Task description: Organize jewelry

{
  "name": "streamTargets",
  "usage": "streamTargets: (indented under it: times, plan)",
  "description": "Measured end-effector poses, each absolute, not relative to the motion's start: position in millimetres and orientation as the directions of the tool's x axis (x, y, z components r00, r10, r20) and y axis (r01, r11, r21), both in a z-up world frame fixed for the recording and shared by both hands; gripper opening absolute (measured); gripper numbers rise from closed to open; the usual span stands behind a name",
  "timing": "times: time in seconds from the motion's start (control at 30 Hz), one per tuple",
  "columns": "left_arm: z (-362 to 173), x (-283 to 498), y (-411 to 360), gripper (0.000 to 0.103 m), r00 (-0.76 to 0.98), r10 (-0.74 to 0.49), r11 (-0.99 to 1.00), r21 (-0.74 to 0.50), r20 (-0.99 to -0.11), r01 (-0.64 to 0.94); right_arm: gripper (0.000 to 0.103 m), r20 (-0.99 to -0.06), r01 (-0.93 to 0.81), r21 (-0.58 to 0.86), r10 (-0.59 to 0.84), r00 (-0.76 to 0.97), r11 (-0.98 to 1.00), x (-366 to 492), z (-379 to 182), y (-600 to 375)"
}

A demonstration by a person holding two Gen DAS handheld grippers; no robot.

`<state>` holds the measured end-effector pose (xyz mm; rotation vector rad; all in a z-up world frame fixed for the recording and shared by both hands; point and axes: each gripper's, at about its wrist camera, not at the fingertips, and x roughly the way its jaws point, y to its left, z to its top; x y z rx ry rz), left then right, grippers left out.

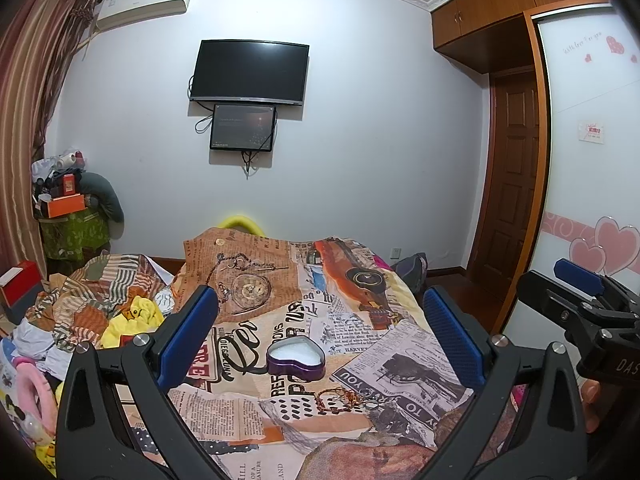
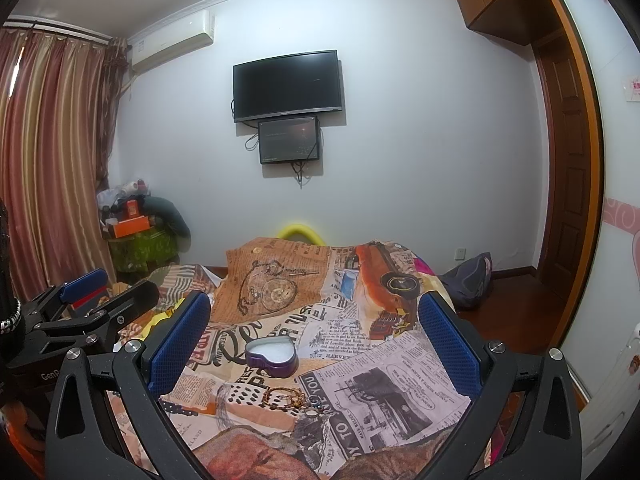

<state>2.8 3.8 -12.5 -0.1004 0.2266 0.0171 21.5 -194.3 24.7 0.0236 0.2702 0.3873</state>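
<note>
A purple heart-shaped tin (image 1: 296,362) with a white lining sits open on the newspaper-print bedspread (image 1: 400,364); it also shows in the right wrist view (image 2: 272,356). A small heap of gold bracelets and rings (image 1: 340,398) lies just in front of it, also in the right wrist view (image 2: 290,400). My left gripper (image 1: 320,316) is open and empty, hovering above and behind the tin. My right gripper (image 2: 314,316) is open and empty at a similar height. Each gripper shows at the edge of the other's view, the right (image 1: 580,292) and the left (image 2: 104,292).
A pile of clothes and soft toys (image 1: 80,320) lies on the bed's left side. A cluttered stand (image 1: 72,216) is in the far left corner by the curtain. A wardrobe (image 1: 592,160) and a door (image 1: 512,184) stand at the right, with a dark bag (image 2: 468,280) on the floor.
</note>
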Motion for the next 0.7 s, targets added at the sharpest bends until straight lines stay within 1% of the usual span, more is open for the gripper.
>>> streamTargets:
  times: [0.3,0.7]
  plan:
    - [-14,10,-1,0.103,0.973,0.005,0.994,-0.102,-0.231,-0.029,0.103,-0.256,-0.368,0.077,0.375,0.891,0.927,22,24,-195]
    - [-18,24,5,0.103,0.966,0.002,0.994,-0.104,-0.26,-0.03,0.103,-0.289,-0.364,0.089,0.374,0.881,0.927,34,18,-194]
